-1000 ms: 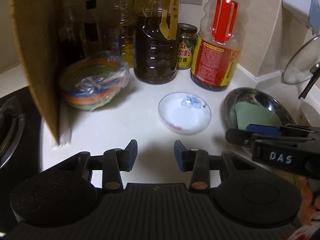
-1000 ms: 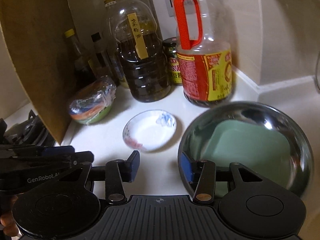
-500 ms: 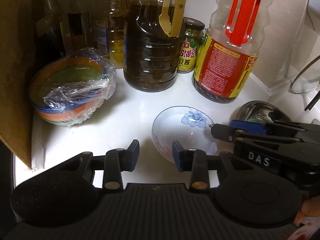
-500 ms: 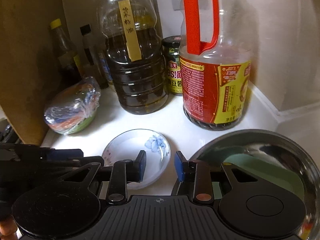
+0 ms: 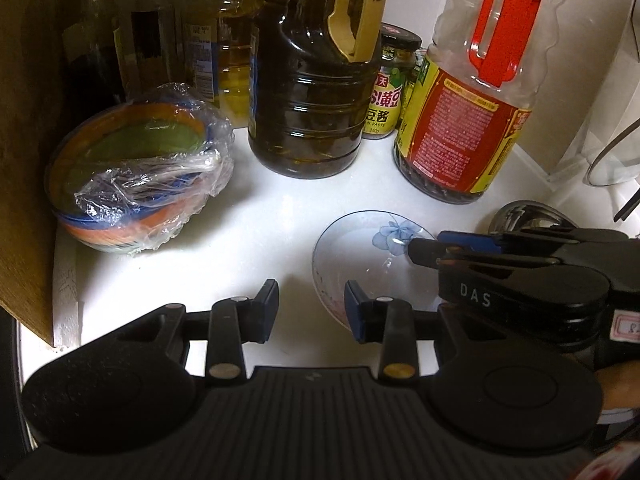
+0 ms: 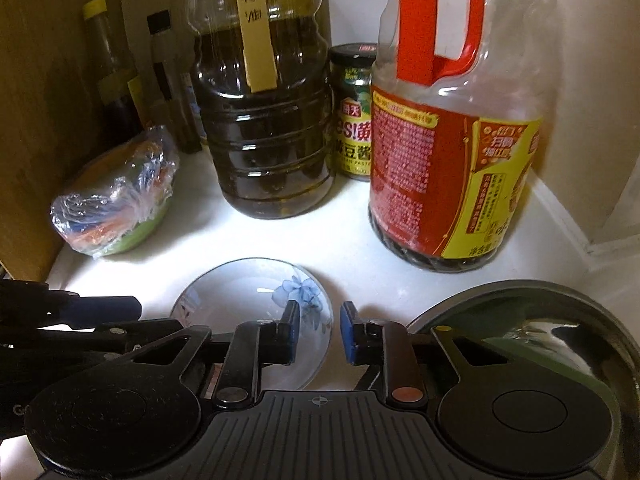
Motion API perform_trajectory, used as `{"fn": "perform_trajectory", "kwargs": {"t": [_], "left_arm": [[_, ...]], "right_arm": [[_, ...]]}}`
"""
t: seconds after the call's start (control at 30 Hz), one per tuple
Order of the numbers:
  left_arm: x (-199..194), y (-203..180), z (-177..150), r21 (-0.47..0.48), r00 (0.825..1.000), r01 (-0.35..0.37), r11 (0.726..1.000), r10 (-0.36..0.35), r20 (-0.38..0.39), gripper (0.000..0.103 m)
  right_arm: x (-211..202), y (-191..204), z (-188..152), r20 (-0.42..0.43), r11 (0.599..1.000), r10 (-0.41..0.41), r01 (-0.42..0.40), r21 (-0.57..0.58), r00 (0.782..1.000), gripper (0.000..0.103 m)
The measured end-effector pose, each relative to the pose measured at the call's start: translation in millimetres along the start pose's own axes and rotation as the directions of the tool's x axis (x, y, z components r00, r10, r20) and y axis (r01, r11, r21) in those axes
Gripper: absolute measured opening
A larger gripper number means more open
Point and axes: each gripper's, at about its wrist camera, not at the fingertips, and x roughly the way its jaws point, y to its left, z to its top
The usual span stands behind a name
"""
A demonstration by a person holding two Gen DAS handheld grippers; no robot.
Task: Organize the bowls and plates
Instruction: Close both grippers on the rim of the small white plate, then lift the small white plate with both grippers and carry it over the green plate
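Nearest in the left wrist view, the left gripper (image 5: 311, 304) hangs over the white counter (image 5: 260, 216) with its jaws a moderate gap apart; the left rim of the small flowered dish (image 5: 360, 248) lies between them, and the pads do not press on it. The right gripper (image 6: 319, 332) reaches in from the right, its jaws closing over the dish's right rim, which sits in the narrow gap with no pad clearly touching it yet. Just right of the dish sits a steel bowl (image 6: 560, 320) with something pale green inside. Further left rests a stack of coloured bowls in plastic wrap (image 5: 140, 176), beside a wooden board (image 5: 28, 120). Behind stand a dark oil jug (image 5: 312, 92), a sauce jar (image 5: 390, 84) and a red-handled bottle (image 5: 472, 120).
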Motion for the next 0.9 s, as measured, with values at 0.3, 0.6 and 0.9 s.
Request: {"fn": "perform_trajectory", "kwargs": {"t": [0.3, 0.6, 0.9], "left_arm": [[-3.9, 12.7, -7.3, -0.019, 1.000, 0.017, 1.000, -0.018, -0.022, 0.031], [2.7, 24.7, -5.5, -0.030, 0.999, -0.007, 1.000, 0.006, -0.034, 0.027], [10.2, 23.3, -1.6, -0.016, 0.999, 0.003, 1.000, -0.004, -0.040, 0.011]], "right_arm": [[-11.4, 10.6, -8.8, -0.041, 0.999, 0.038, -0.037, 0.025, 0.998, 0.018], [-16.3, 15.5, -15.8, -0.039, 0.990, 0.090, -0.085, 0.113, 0.995, 0.018], [-11.0, 9.9, -15.9, -0.018, 0.982, 0.089, -0.085, 0.168, 0.996, 0.018]]}}
